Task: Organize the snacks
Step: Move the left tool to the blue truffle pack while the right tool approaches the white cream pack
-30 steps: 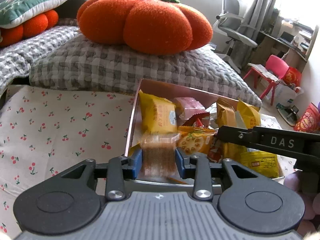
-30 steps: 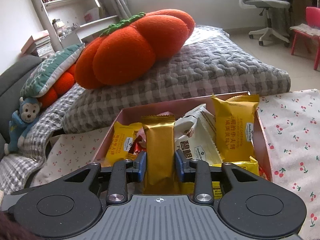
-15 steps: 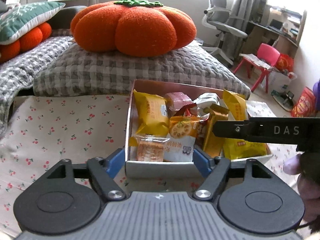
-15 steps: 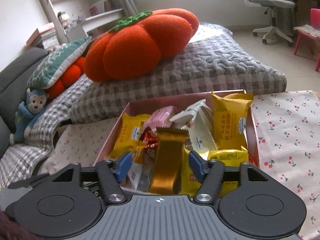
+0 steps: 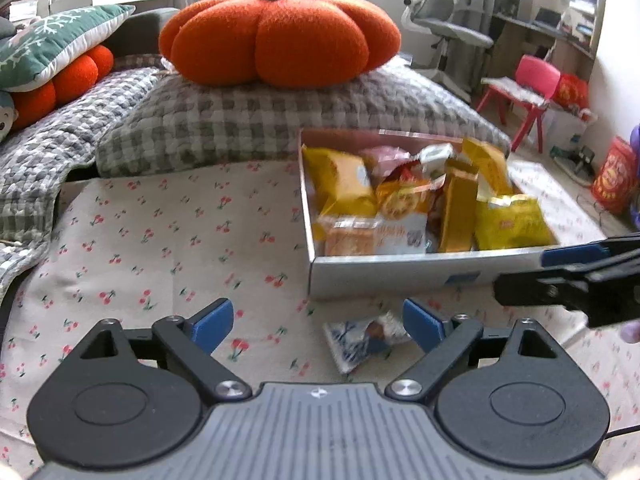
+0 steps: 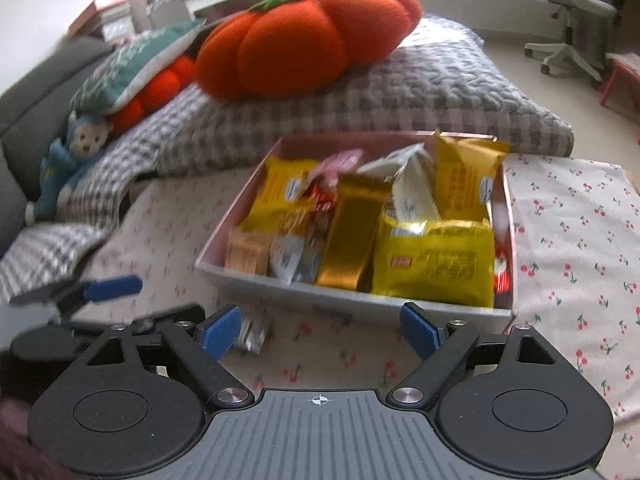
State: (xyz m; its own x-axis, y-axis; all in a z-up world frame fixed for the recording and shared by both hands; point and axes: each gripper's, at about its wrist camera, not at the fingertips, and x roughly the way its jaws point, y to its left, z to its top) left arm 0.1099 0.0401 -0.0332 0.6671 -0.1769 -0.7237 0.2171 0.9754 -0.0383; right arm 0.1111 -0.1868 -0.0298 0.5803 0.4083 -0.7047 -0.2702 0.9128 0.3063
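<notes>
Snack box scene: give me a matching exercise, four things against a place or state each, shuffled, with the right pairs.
Things:
1. gold bar
2. blue-and-white packet
3. pumpkin cushion
4. left gripper

Places or states:
A. on the checked blanket
B. open, holding nothing
C. upright in the box
D. on the cherry cloth, outside the box

Pairs: 1-C, 2-D, 3-A, 4-B
</notes>
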